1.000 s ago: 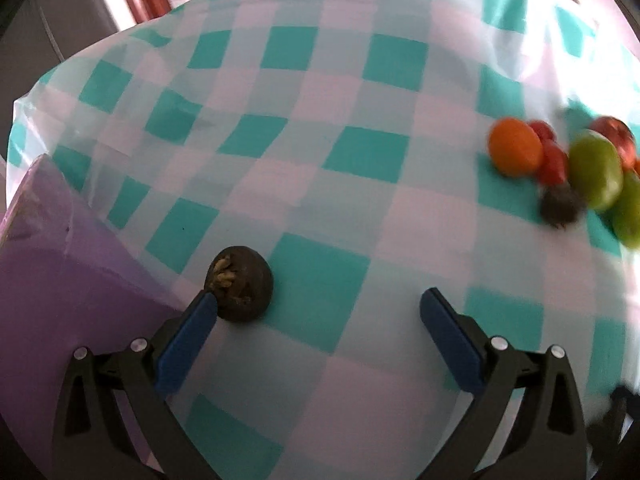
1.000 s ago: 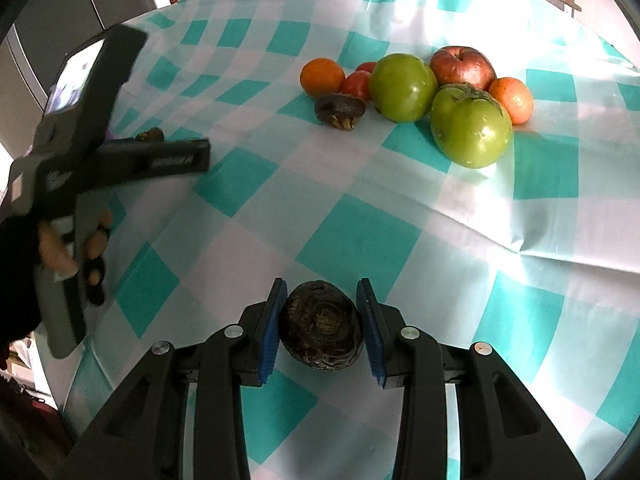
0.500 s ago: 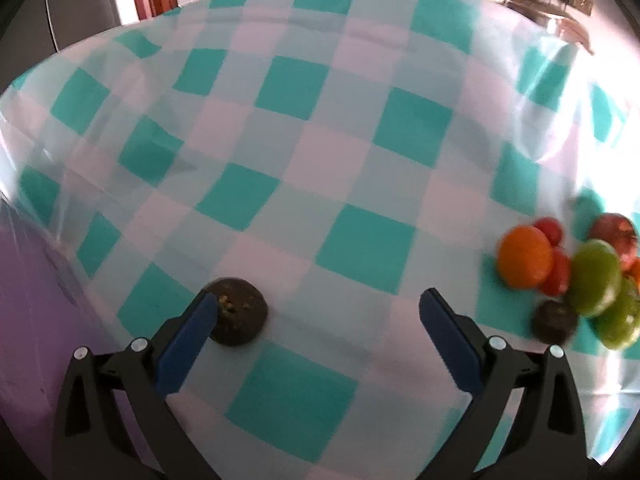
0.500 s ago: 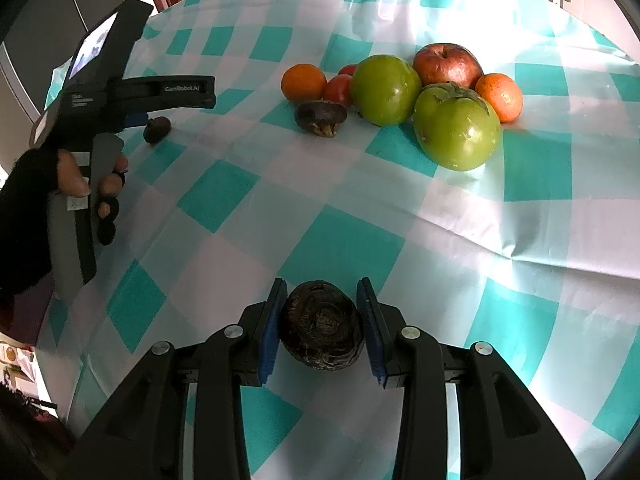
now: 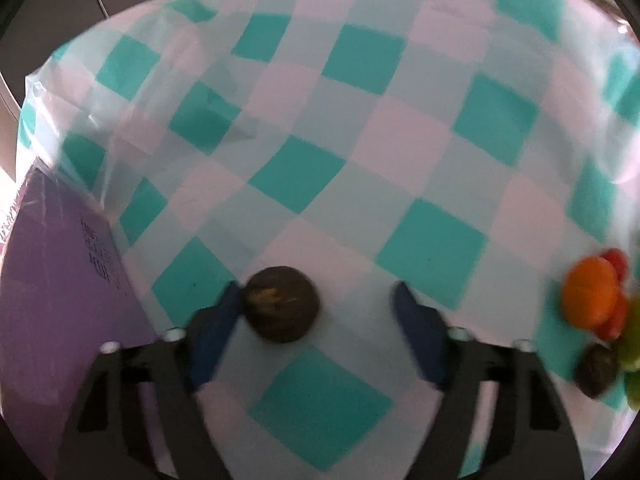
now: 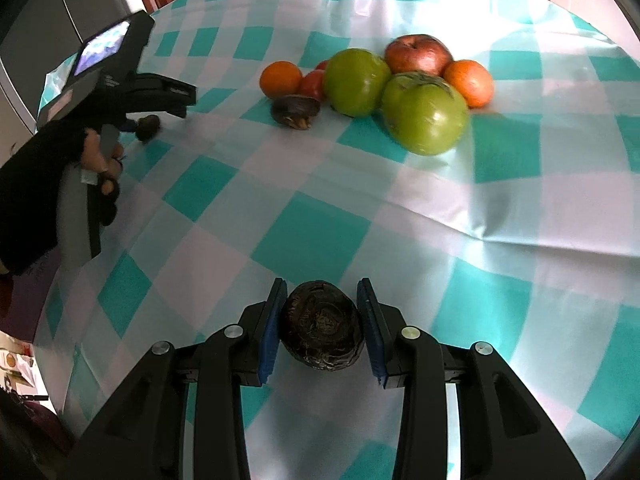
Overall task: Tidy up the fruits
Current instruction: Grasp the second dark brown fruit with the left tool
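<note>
A small dark brown round fruit [image 5: 282,304] lies on the teal-checked cloth between the jaws of my left gripper [image 5: 318,292]. The jaws are closing. The left pad touches the fruit and the right pad stands well apart from it. My right gripper [image 6: 322,286] is shut on a larger dark brown fruit [image 6: 322,334] low over the cloth. In the right wrist view, a gloved hand holds the left gripper [image 6: 160,94] at the far left, over the small fruit [image 6: 149,125].
A pile of fruit sits further back: two green tomatoes [image 6: 356,82], a red apple [image 6: 418,54], two oranges [image 6: 280,79], red tomatoes [image 6: 314,84] and a dark fruit [image 6: 295,111]. A purple box [image 5: 60,300] lies by the cloth's left edge.
The left gripper's jaws have come closer together around the small dark fruit, and the gripper has shifted along the table. The right gripper keeps its hold on the larger fruit.
</note>
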A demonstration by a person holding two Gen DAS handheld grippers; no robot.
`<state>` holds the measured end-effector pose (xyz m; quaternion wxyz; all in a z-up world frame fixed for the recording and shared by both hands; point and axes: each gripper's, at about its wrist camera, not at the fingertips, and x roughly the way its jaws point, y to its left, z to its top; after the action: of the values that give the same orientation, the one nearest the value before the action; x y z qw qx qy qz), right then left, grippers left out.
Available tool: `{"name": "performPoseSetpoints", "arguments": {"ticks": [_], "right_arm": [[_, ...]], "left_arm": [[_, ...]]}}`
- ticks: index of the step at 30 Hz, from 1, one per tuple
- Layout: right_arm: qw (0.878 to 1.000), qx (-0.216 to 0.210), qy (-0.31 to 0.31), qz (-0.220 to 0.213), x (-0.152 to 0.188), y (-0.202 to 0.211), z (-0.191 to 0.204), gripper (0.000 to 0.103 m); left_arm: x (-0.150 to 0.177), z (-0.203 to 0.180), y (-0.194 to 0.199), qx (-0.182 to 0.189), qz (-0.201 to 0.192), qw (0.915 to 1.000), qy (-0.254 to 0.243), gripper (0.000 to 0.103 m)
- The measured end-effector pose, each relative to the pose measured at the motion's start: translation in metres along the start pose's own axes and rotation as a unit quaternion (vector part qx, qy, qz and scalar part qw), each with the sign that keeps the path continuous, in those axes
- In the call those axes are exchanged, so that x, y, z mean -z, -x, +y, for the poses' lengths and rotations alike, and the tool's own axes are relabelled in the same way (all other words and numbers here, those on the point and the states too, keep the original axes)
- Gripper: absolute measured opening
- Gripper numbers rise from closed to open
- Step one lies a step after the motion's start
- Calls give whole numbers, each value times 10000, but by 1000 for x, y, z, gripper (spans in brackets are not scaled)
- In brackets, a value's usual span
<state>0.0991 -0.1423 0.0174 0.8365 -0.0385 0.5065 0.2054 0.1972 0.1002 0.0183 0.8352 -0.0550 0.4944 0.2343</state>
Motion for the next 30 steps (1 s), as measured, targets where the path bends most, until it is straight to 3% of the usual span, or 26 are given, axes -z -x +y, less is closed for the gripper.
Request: {"name": "performPoseSetpoints", "arguments": {"ticks": [3,5,6,8,12,17,19,20,22,23,27,30], "right_arm": [[10000,-9,-28,-11,8,9,-6,37],[10000,8,-28,-13,9,11,-7,37],[10000,2,-12,-21,11,13,-8,37],[10000,-5,-8,-39,13,17,-9,37],[10000,-30,-10,4,18,17,-10,37],[10000,-32,6,16,25,16,-8,37],[10000,-24,45,22,25,16,-8,37],[10000,-12,69,25,26,17,-7,37],[9999,17,116,29,28,19,-6,37],[9999,27,126,26,29,20,-6,37],[9999,-64,58,79,32,26,-1,36],[9994,-305,-70,167,36,33,4,36]], "left_arm": [[19,-22,22,606,-17,9976,-344,70],[32,-32,36,937,-69,9944,-484,75],[36,-33,42,906,-167,9946,-486,85],[43,-32,50,716,-401,9954,-495,95],[49,-30,45,469,-496,9963,-530,96],[22,-10,7,492,-242,9984,-166,96],[15,-8,-6,597,-74,9981,-122,93],[13,-7,-8,686,-93,9975,-108,86],[15,-12,-1,818,-156,9960,-313,67],[18,-15,3,883,-171,9951,-410,45],[47,-20,28,1326,56,9885,-729,41],[86,-9,56,1887,327,9785,-771,41]]}}
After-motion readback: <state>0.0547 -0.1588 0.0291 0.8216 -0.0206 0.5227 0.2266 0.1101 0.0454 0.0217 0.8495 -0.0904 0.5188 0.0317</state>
